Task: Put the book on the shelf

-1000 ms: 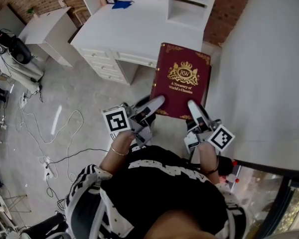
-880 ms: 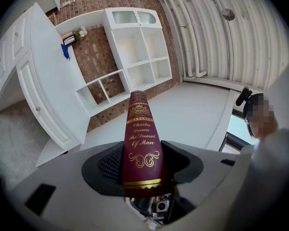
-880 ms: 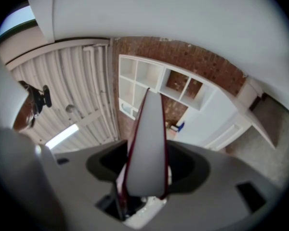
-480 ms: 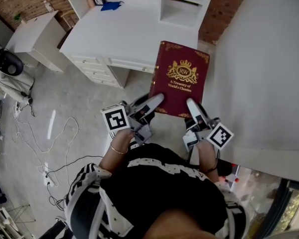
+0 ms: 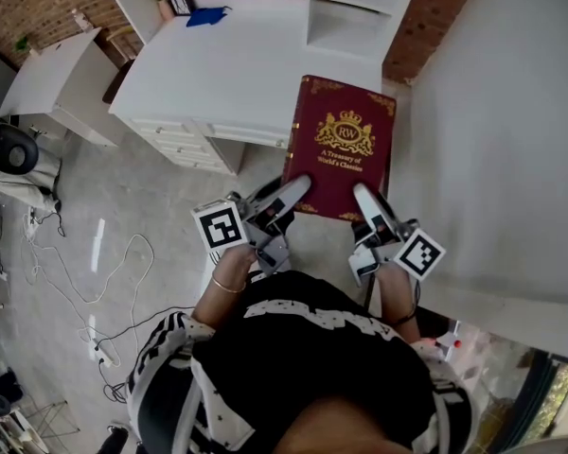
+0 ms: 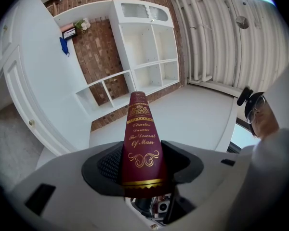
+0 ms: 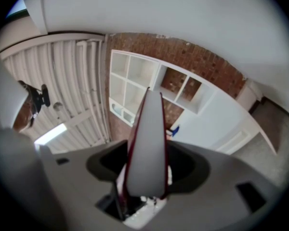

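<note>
We carry the book (image 5: pixel 341 149) flat and cover-up in the air, low over the near edge of the counter (image 5: pixel 227 64), with the shelf (image 5: pixel 346 8) well apart at 12 o'clock. The left gripper (image 5: pixel 286 197) has its jaws clamped on the spine at the book's near corner, and the right gripper (image 5: pixel 367 202) has its jaws clamped on the page side at the other near corner. We judge the main risk to be this grip. Both holds sit at the near end, so the far end hangs free and could sag or swing if our two hands drift apart or twist against each other. The book could then slip out of the jaws. The shelf compartments look tight for so broad a book. We think it must be turned upright first, or a corner could catch a divider or the shelf's front edge. The large white surface (image 5: pixel 492 130) at 3 o'clock runs just beside the book's right edge, leaving little room there. The floor (image 5: pixel 142 206) at 9 o'clock is open, with cables (image 5: pixel 114 253) lying on it.
</note>
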The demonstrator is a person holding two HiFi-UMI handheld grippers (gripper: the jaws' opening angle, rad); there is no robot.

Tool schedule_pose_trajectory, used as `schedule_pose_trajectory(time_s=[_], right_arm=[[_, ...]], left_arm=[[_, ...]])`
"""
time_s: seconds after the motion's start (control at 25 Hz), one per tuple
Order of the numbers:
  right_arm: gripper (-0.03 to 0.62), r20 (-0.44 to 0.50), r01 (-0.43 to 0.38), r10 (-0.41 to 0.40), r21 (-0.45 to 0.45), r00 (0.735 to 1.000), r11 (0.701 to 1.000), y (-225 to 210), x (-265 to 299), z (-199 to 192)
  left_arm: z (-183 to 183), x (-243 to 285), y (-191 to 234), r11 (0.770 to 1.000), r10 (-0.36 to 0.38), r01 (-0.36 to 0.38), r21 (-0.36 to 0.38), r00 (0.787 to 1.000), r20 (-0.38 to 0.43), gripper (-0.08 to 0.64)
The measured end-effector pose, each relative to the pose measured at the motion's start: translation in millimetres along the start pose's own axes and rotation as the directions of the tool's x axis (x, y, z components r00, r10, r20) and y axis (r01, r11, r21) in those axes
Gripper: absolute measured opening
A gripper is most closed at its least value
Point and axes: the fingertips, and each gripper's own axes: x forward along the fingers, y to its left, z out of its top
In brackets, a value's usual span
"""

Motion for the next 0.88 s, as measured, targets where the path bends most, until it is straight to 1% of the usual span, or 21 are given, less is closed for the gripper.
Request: schedule_pose_trajectory(time_s=[0.08, 0.16, 0.28, 0.52, 0.68, 0.88], right_arm=[[0.273, -0.005, 0.003, -0.003, 0.0, 1.0, 1.0, -2, 24, -4], [0.273, -0.005, 0.004, -0.004, -0.002, 1.0, 1.0, -3, 35, -5], [0.273, 0.002, 0.005, -0.005, 0.0, 1.0, 1.0, -3, 34, -5], [0.273, 0.013, 0.024, -0.024, 0.008, 1.0, 1.0, -8, 31, -9], [0.273, 0.014, 0.053, -0.053, 0.032, 0.998, 0.998, -13, 42, -15], [0.273, 0.03, 0.073, -0.073, 0.013, 0.997, 0.997, -12, 44, -13]], left_arm=[[21, -4, 12, 1.0, -0.001, 0.001, 0.001, 1.0, 0.003, 0.249], [32, -5, 17, 1.0, -0.011, 0.011, 0.002, 1.0, 0.006, 0.249], [31, -5, 16, 1.0, -0.011, 0.011, 0.001, 1.0, 0.005, 0.249], [27, -4, 22, 1.0, -0.005, 0.005, -0.013, 1.0, -0.024, 0.249], [36, -6, 33, 1.0, 0.006, -0.007, -0.023, 0.999, -0.049, 0.249], [38, -3, 37, 1.0, -0.006, 0.004, -0.031, 0.997, -0.077, 0.249]])
